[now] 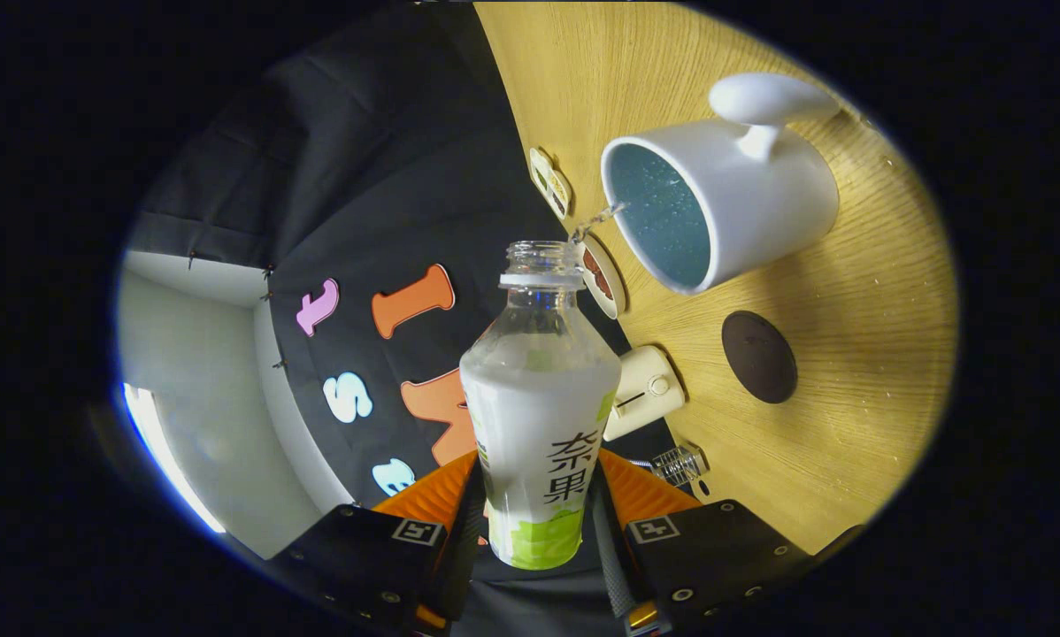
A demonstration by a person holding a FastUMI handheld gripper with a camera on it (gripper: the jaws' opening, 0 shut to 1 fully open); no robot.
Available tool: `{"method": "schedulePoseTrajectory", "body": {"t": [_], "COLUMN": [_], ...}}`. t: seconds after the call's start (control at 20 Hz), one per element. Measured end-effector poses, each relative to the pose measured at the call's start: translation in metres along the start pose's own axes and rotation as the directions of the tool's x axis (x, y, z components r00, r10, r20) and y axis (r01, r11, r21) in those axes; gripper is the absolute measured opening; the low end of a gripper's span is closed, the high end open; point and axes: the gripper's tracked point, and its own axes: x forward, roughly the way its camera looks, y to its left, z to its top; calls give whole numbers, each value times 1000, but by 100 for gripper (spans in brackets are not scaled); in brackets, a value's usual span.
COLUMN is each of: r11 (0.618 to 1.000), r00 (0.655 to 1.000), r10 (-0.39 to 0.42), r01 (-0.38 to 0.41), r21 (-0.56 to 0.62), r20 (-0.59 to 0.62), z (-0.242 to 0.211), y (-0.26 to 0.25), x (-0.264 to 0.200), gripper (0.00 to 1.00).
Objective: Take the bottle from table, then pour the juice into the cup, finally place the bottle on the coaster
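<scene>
- Midway through a pour, the tongs (537, 518) are pinching the bottle (539, 416) between both fingers, one pressing on each side of its labelled lower body.
- Uncapped, the bottle is pointing away from the fingers, its clear neck and open mouth reaching toward the cup (716, 195).
- A thin stream of clear liquid (596, 219) is arcing from the bottle's mouth to the rim of the cup.
- White outside and blue inside, the cup is standing on the wooden desk (866, 372) beyond the fingers, its handle on the side away from the bottle and its opening facing the bottle's mouth.
- A dark round coaster (758, 356) is lying flat on the desk near the cup, apart from it and bare.
- A small cream-coloured device (643, 389) is sitting at the desk's edge just behind the bottle, beside the coaster.
- A small clear ribbed object (679, 464) is lying near the device, close to one finger.
- Two printed round stickers or cards (549, 181) are showing along the desk's edge near the bottle's mouth.
</scene>
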Motion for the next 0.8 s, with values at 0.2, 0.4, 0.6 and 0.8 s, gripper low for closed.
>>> {"method": "schedulePoseTrajectory", "body": {"t": [0.2,0.4,0.6,0.8], "r11": [999,998,995,991], "r00": [1000,1000,1000,999], "r10": [8,16,25,39], "r01": [-8,-16,-26,-40], "r21": [32,63,98,125], "r20": [5,7,17,14], "z": [1,0,3,3], "y": [5,8,10,17], "x": [0,0,0,0], "gripper": [61,61,61,61]}}
